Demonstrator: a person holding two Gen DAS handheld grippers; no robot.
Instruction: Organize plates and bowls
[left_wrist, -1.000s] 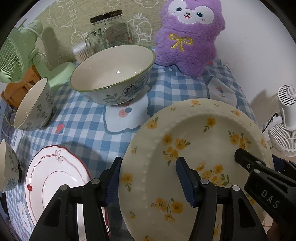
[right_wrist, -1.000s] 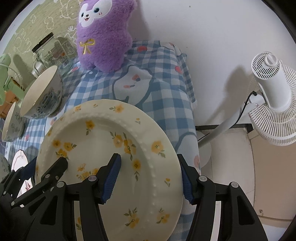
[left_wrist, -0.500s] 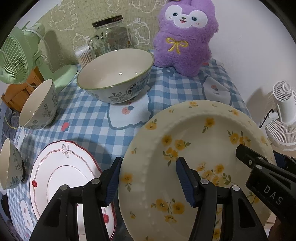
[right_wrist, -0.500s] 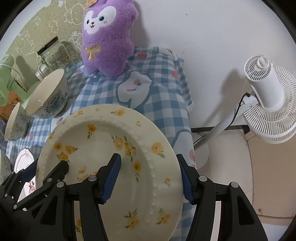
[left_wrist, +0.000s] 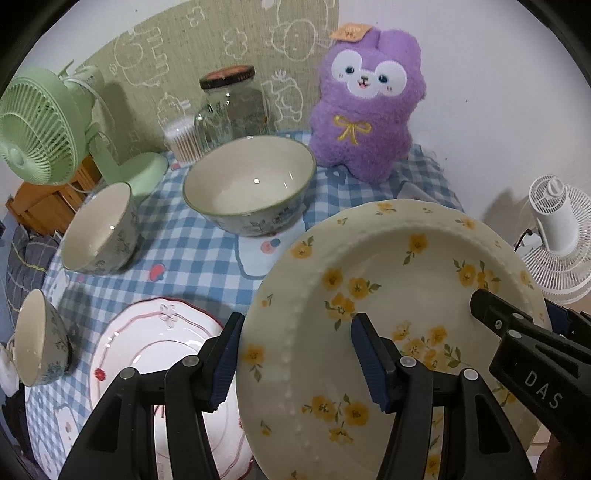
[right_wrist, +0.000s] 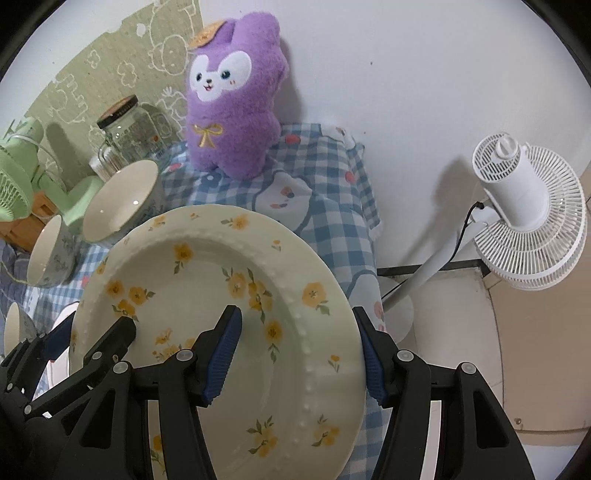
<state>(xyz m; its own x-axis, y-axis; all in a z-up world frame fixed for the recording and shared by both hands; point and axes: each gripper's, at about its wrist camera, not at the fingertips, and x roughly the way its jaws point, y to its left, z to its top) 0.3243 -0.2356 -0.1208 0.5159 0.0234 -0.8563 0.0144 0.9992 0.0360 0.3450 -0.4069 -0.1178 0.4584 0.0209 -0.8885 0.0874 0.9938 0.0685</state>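
Two tools clamp one plate: left tool (left_wrist: 295, 354), right tool (right_wrist: 295, 350) | yellow-flowered plate (left_wrist: 399, 295) held tilted over desk (left_wrist: 192, 254) | rigid, glazed-slippery, breakable; grip opposite rims

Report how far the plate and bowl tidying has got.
Done: nothing looks stacked yet. In hand: the yellow-flowered plate, gripped at opposite rims by the left gripper and right gripper. Left: the red-trimmed plate, large bowl and two small bowls sit apart.
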